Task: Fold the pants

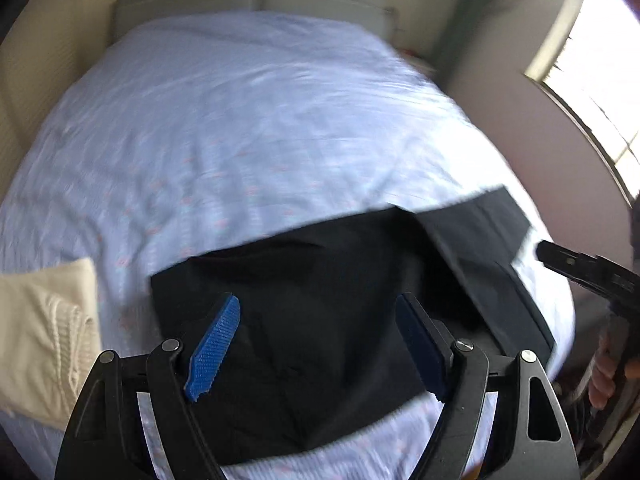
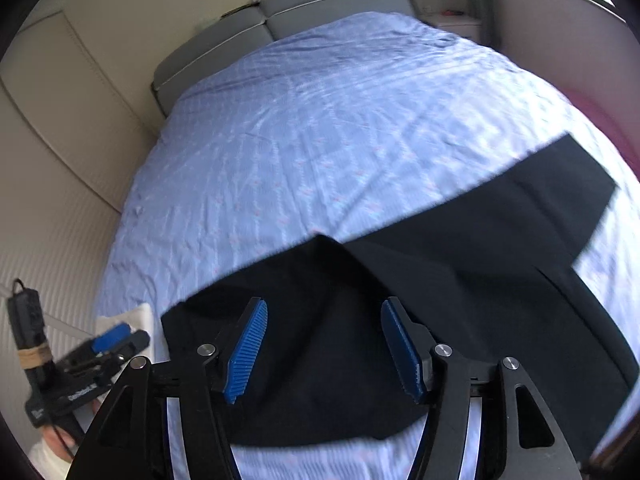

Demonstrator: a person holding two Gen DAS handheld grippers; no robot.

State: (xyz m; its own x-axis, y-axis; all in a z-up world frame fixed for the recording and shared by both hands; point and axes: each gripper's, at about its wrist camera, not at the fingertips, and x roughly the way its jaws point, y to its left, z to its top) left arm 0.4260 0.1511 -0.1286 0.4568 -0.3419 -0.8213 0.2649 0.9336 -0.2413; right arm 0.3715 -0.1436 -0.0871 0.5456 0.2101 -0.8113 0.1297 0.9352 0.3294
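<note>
Black pants lie spread flat on the light blue bedspread, near the bed's front edge, with the legs running to the right. They also show in the right wrist view. My left gripper is open and empty, hovering above the pants' left part. My right gripper is open and empty above the middle of the pants. The right gripper's body shows at the right edge of the left wrist view. The left gripper shows at the lower left of the right wrist view.
A cream knitted cloth lies on the bed's left front corner. A grey headboard stands at the far end. Beige wall panels run along the left. A bright window is at the right.
</note>
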